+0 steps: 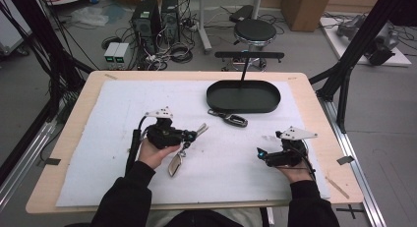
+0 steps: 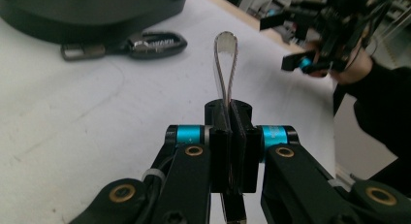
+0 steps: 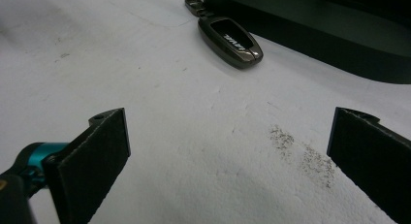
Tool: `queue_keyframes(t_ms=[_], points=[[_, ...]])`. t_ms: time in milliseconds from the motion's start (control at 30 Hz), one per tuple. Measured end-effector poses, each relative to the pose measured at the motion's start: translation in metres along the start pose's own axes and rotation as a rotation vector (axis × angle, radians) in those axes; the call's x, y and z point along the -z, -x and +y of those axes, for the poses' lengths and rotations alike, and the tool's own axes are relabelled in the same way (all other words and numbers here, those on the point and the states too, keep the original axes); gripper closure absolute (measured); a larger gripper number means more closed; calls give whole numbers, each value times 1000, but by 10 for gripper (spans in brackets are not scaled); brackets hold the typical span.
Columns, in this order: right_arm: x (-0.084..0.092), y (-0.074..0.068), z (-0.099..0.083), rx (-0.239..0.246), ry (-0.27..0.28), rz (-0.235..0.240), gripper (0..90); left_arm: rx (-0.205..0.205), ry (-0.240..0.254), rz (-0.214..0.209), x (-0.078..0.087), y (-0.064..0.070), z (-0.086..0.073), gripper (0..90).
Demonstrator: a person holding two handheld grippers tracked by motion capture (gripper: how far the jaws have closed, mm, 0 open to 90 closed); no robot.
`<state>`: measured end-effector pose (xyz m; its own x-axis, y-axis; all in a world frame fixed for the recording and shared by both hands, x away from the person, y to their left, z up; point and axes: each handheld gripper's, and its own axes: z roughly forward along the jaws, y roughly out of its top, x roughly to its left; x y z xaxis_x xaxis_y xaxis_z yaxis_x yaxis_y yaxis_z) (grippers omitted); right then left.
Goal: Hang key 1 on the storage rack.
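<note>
My left gripper (image 1: 193, 134) is shut on a grey keychain strap whose loop (image 1: 202, 128) sticks out past the fingertips. A pale, shiny fob (image 1: 175, 164) hangs from the strap under the gripper, just above the white mat (image 1: 118, 114). The left gripper view shows the jaws of the left gripper (image 2: 230, 136) pressed together on the strap loop (image 2: 226, 64). A dark car key (image 1: 231, 119) lies on the mat in front of the black oval tray (image 1: 243, 96). My right gripper (image 1: 259, 153) rests low at the right, open with nothing in it. The car key (image 3: 229, 39) lies ahead of the right gripper (image 3: 228, 156).
The tray's dark wall (image 3: 339, 44) runs behind the car key. A dark speckled smudge (image 3: 300, 153) marks the mat between the right gripper's fingers. The mat covers a wooden table (image 1: 78, 114). A stool (image 1: 254, 31) and computer cases (image 1: 156, 18) stand on the floor beyond it.
</note>
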<state>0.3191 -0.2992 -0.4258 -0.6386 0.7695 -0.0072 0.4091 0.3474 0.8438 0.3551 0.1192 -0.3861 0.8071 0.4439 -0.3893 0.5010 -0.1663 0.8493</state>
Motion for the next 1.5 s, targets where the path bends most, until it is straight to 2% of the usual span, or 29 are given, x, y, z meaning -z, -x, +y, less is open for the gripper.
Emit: queue_keyframes(t_ms=[67, 200, 300, 333, 500, 533, 667, 700, 1000, 1033, 1067, 1267, 1400, 1433, 1500], points=[[-1, 0, 0, 2, 1, -2, 9, 13, 36, 10, 7, -5, 2, 866], [-1, 0, -1, 3, -4, -1, 9, 10, 58, 16, 11, -6, 4, 866], [-1, 0, -1, 5, -4, -2, 9, -14, 78, 9, 15, -2, 19, 866], [-1, 0, -1, 7, -3, -2, 9, -14, 78, 9, 15, -2, 19, 866], [-1, 0, 0, 9, 3, -6, 9, -39, 113, 16, 23, -4, 47, 866], [-1, 0, 0, 9, 3, -6, 9, -39, 113, 16, 23, -4, 47, 866], [-1, 0, -1, 9, 2, -7, 9, -54, 109, 25, 25, -11, 68, 866], [-1, 0, -1, 9, 3, -5, 9, -54, 109, 25, 25, -11, 68, 866], [-1, 1, -1, 3, 3, 0, 9, -79, 121, 47, 18, -20, 106, 865], [0, 1, -1, -4, 2, -1, 9, -82, 130, 54, 15, -22, 115, 865], [0, 1, -1, -4, 2, -1, 9, -82, 130, 54, 15, -22, 115, 865], [0, 2, -1, -6, 9, 0, 9, -109, 172, 119, 6, -27, 142, 866], [1, 3, -1, -9, 17, -2, 9, -111, 188, 130, 3, -29, 151, 866], [2, 3, -1, -16, 21, 1, 8, -111, 213, 134, 1, -29, 155, 866], [2, 4, -1, -17, 26, 1, 9, -112, 210, 133, -1, -30, 158, 866]])
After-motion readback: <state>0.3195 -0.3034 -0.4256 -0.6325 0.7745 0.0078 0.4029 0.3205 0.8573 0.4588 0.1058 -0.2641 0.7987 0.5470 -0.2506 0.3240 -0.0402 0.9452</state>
